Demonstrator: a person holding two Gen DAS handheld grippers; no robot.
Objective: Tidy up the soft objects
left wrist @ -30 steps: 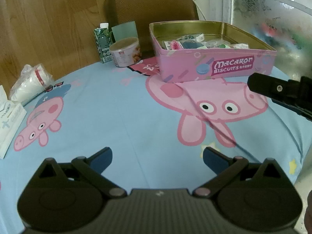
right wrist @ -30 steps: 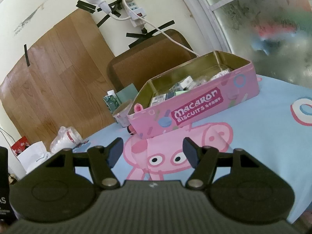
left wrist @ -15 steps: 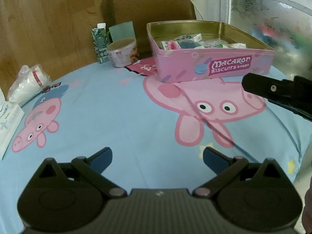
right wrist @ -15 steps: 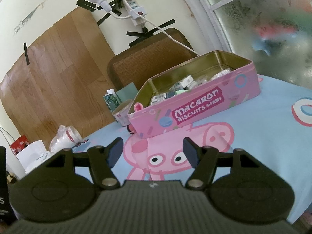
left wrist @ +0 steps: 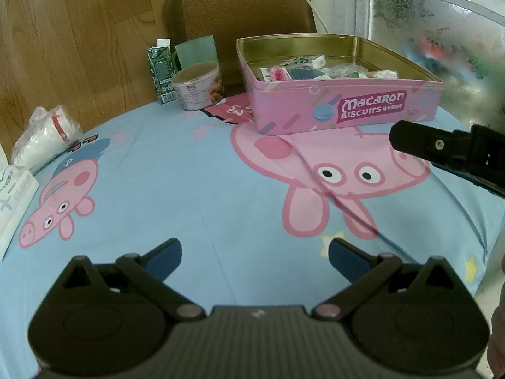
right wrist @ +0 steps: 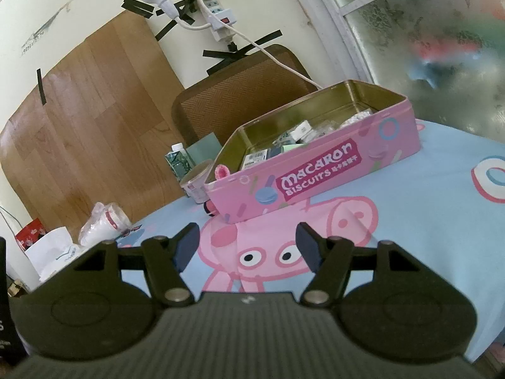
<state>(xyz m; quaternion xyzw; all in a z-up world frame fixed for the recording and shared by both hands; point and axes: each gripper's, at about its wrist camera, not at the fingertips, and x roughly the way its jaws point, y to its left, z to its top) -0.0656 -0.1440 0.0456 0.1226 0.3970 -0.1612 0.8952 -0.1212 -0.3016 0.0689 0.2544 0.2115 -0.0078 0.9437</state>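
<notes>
L gripper (left wrist: 255, 252): jaws apart, empty, low centre.
R gripper (right wrist: 247, 241): jaws apart, empty.
Tin (left wrist: 344, 112): upper right, lid off, w/ packets inside.

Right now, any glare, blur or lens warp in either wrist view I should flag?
Left wrist: strong fisheye bowing of the tablecloth, dark vignette in the corners, tin lettering sharp, frosted window washed out. Right wrist: horizon tilted, window bright and smeary, tin readable.
</notes>
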